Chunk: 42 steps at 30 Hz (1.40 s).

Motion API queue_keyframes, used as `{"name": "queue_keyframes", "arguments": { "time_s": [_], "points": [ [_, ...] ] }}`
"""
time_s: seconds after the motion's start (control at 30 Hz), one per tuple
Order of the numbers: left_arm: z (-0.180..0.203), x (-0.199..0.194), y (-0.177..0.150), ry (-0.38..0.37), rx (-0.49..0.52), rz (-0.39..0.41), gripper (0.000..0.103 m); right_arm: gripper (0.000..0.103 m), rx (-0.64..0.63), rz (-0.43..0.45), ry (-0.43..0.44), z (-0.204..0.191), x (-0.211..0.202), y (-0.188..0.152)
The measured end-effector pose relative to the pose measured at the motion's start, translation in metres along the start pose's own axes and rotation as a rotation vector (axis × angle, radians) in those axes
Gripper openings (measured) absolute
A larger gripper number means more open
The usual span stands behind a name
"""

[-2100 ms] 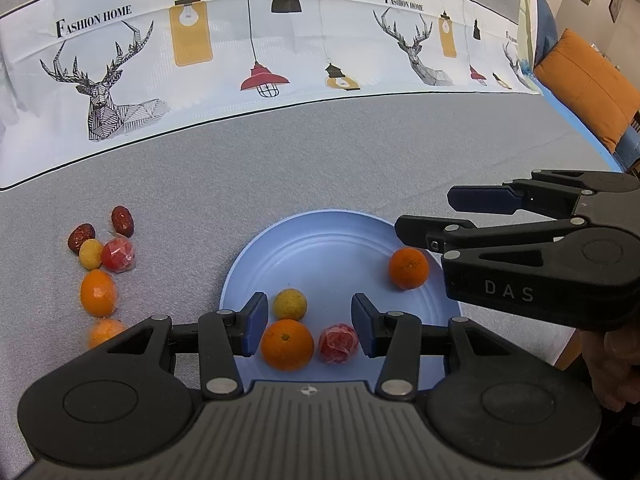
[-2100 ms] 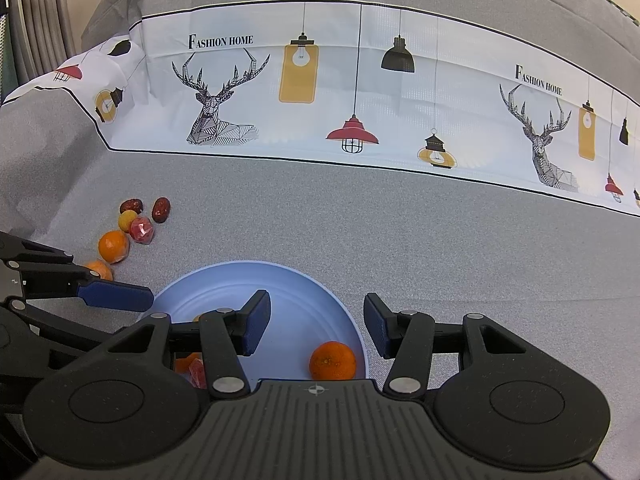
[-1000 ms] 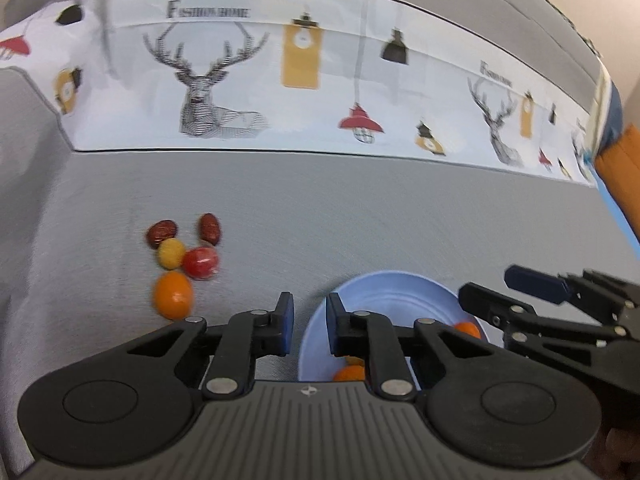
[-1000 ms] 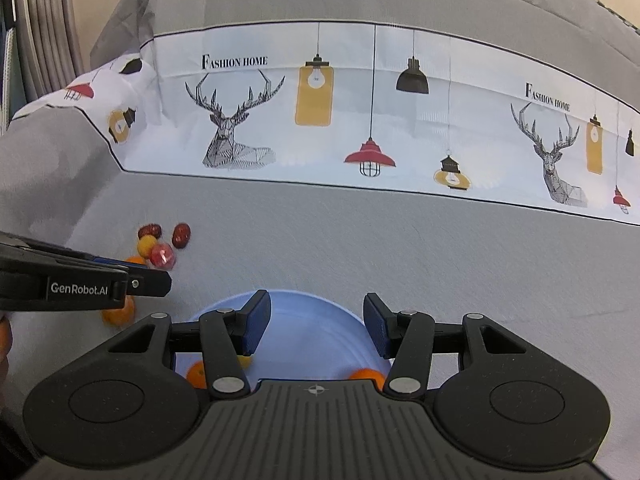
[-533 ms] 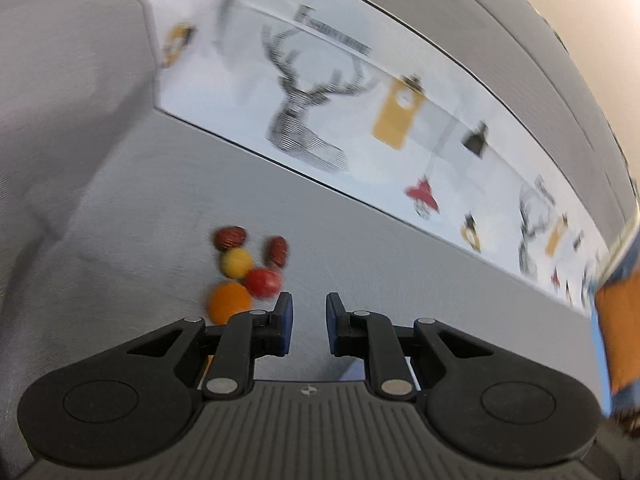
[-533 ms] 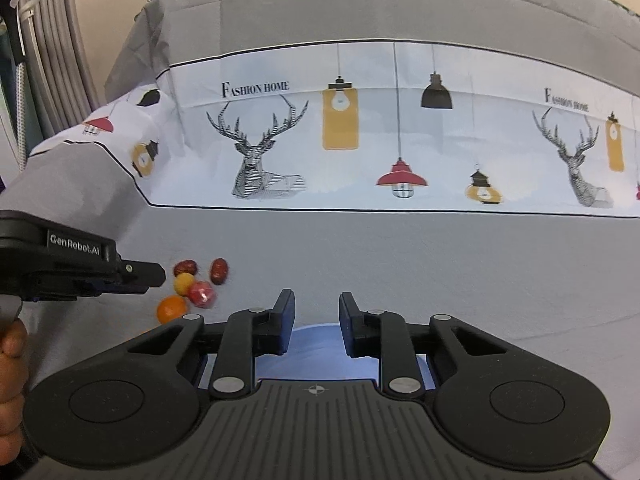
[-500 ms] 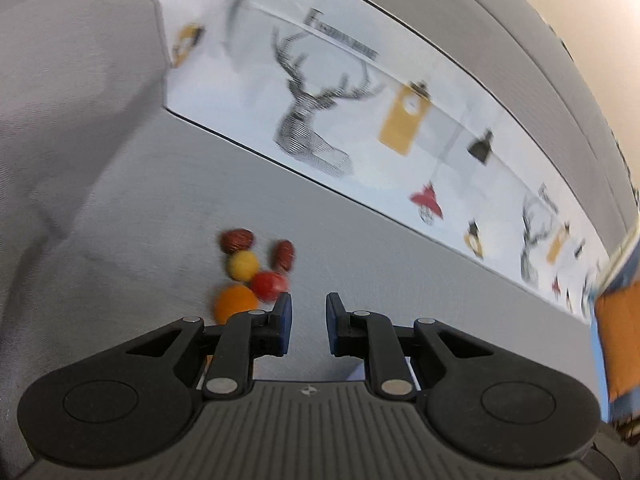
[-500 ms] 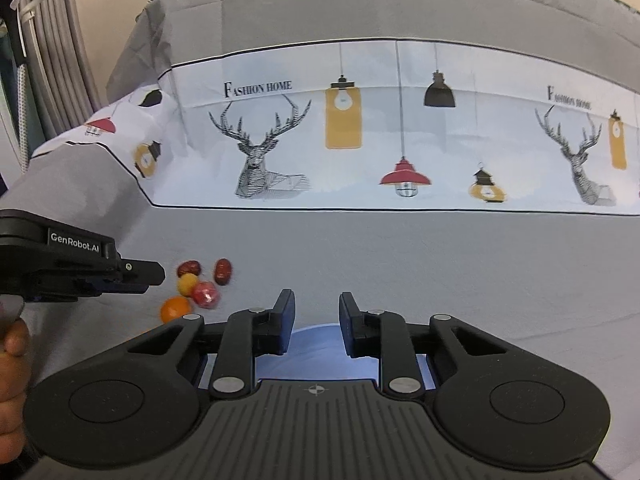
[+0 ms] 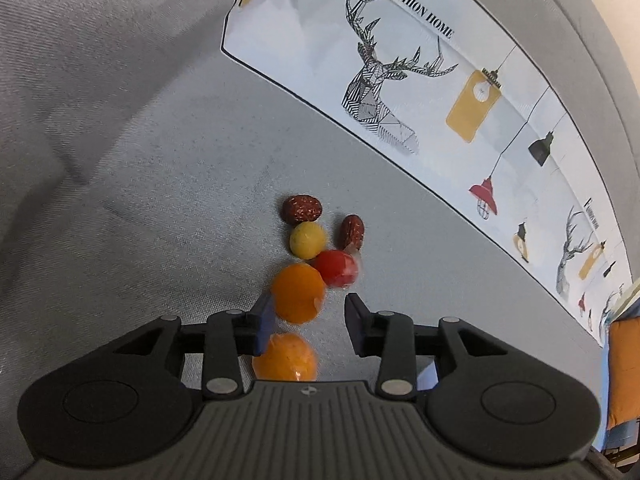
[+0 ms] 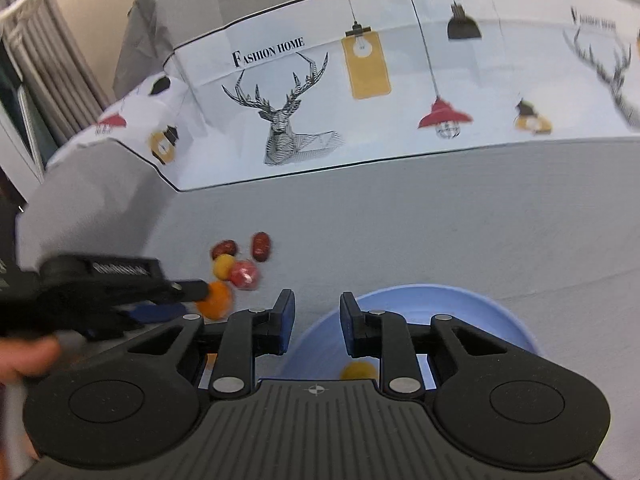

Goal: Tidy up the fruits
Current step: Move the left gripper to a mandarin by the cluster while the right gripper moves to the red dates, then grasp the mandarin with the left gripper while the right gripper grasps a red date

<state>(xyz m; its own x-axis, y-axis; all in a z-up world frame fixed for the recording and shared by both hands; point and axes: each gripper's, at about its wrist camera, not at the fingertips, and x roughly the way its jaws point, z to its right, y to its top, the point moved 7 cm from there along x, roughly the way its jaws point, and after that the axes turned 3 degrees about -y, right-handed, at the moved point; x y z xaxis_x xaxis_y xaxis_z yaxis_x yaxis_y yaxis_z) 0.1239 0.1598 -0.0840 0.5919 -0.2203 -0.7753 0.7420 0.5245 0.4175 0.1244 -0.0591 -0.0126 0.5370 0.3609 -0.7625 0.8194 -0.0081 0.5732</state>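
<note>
Currently the left gripper (image 9: 308,316) is over the cluster of loose fruit on the grey tablecloth (image 9: 160,160), near the cloth's left side, and its jaws have just been opening; they stand partly spread with an orange fruit (image 9: 298,292) at their tips, the left pad beside it but no grip closed. A second orange fruit (image 9: 286,356) lies nearer, under the gripper. Beyond sit a yellow fruit (image 9: 307,240), a red wrapped fruit (image 9: 336,266) and two dark red dates (image 9: 302,209). The right gripper (image 10: 316,320) hangs over the near-left rim of the blue plate (image 10: 480,308), its jaws pressed close and holding nothing; a yellowish fruit (image 10: 358,370) shows inside the plate. Judged step: the reach for the next fruit to move to the plate, with several fruits outstanding. The next move calls for wider jaws, centred on one orange fruit, then a gentle closure without nudging its neighbours.
</note>
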Motion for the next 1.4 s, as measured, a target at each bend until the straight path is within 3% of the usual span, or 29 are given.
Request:
{"name": "queue_keyframes", "arguments": {
  "time_s": [0.3,0.37,0.53,0.77,1.13,1.23,1.3,1.4],
  "points": [
    [0.0,0.021,-0.001,0.045,0.035,-0.023,0.042,0.027,0.063,-0.035,0.08,-0.018,0.031,0.007],
    [0.0,0.022,-0.003,0.061,0.054,-0.026,0.034,0.027,0.061,-0.039,0.091,-0.024,0.041,0.01],
    [-0.002,0.015,0.001,0.121,0.097,0.033,0.033,0.027,0.057,-0.048,0.104,-0.038,0.069,0.019],
    [-0.014,0.006,0.007,0.185,0.055,0.084,0.033,0.027,0.01,-0.038,0.075,-0.052,0.108,0.029],
    [-0.016,0.013,0.009,0.196,0.064,0.068,0.034,0.03,-0.13,-0.078,-0.005,-0.071,0.155,0.026],
    [-0.016,0.014,0.008,0.201,0.073,0.066,0.034,0.03,-0.171,-0.07,-0.022,-0.075,0.16,0.026],
    [-0.016,0.013,0.009,0.204,0.077,0.066,0.035,0.023,-0.19,-0.063,-0.027,-0.076,0.159,0.026],
    [-0.016,0.012,0.009,0.207,0.078,0.067,0.034,0.023,-0.162,-0.058,-0.01,-0.073,0.154,0.029]
  ]
}}
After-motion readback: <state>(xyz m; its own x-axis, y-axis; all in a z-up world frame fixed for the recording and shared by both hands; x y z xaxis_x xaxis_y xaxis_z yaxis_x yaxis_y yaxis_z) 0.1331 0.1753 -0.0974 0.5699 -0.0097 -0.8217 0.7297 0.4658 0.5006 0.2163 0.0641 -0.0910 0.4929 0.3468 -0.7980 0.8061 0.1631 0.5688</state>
